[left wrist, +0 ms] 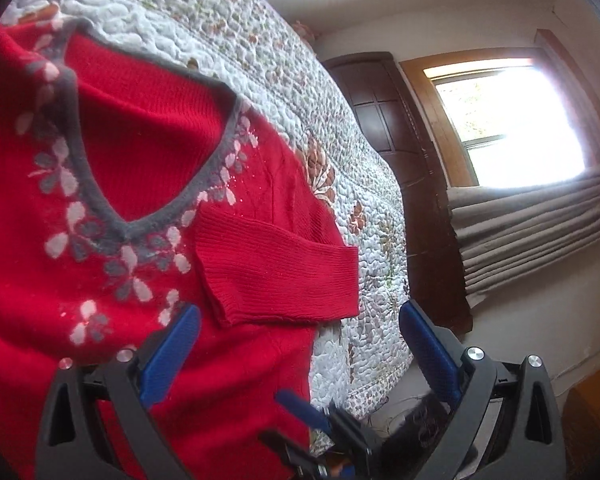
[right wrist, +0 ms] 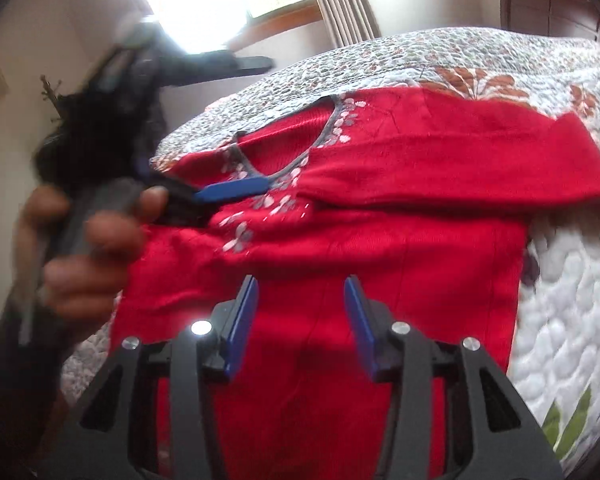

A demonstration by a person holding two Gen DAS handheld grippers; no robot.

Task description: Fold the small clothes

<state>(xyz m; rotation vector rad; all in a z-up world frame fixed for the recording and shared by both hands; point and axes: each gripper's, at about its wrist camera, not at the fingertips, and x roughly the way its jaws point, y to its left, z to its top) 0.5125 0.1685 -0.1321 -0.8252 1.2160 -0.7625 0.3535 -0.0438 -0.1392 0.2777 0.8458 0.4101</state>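
Up close, the left gripper [left wrist: 300,336] hangs with jaws spread wide and empty, one blue pad over the red sweater [left wrist: 132,208], the other past its hem edge above the quilted bedspread [left wrist: 364,216]. At its 12 o'clock a folded sleeve [left wrist: 276,272] lies across the chest. The right gripper [right wrist: 300,300] is parted too, holding nothing, over the sweater's lower body. Bare quilt runs free toward 3 o'clock; a hand [right wrist: 88,240] crowds 9 o'clock.
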